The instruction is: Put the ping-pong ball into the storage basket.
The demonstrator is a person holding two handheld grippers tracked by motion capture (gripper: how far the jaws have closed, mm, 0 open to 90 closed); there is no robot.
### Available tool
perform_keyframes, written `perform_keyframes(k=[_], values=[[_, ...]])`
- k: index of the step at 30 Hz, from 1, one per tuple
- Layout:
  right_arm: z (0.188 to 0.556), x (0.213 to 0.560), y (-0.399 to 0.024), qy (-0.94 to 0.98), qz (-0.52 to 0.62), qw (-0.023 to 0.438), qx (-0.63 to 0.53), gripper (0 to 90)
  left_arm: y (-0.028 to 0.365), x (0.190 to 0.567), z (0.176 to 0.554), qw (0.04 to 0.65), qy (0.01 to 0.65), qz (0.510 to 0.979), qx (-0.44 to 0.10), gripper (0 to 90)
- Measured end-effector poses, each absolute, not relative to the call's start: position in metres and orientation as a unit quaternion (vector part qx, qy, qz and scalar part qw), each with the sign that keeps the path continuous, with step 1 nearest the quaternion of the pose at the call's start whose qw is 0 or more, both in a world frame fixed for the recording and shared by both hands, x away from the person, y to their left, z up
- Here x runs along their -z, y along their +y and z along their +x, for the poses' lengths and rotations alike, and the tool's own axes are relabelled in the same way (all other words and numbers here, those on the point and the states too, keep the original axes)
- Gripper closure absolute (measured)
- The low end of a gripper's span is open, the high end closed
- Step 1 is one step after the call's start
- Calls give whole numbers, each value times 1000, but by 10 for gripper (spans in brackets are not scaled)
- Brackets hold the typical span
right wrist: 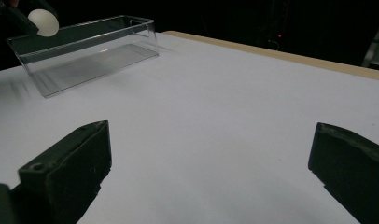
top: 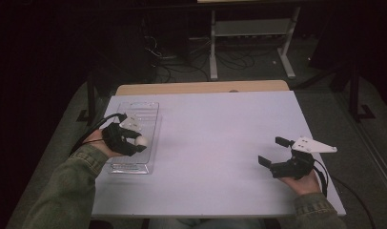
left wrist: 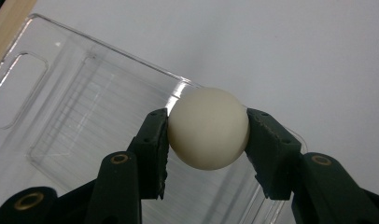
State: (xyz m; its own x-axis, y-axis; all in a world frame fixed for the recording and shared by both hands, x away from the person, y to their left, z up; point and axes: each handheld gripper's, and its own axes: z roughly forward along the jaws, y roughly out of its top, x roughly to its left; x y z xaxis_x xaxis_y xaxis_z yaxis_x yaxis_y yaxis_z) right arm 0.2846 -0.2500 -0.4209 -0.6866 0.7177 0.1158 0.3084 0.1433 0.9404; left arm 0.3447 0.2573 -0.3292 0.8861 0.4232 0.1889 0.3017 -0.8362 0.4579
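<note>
A white ball (top: pixel 141 141) (left wrist: pixel 208 128) is pinched between the two black jaws of my left gripper (top: pixel 138 142) (left wrist: pixel 207 135), held above the inside of a clear plastic bin (top: pixel 147 119) (left wrist: pixel 61 116). The ball (right wrist: pixel 43 22) also appears far off in the right gripper view, over the bin (right wrist: pixel 85 56). My right gripper (top: pixel 272 152) (right wrist: pixel 211 163) rests low over the white table at the right, jaws wide open with nothing between them.
The white table top (top: pixel 215 143) has a wooden far edge (top: pixel 201 88). Beyond it, on the dark floor, stand a metal frame (top: pixel 251 38) and loose cables (top: pixel 182 67). The bin sits at the table's left side.
</note>
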Motion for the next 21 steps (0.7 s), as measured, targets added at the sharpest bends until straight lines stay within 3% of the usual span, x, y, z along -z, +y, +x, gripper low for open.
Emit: perform_keyframes(k=[21], values=[[285,421,-250,735,350,183,-551,0,263,358,344,206,206,948,-126,506]])
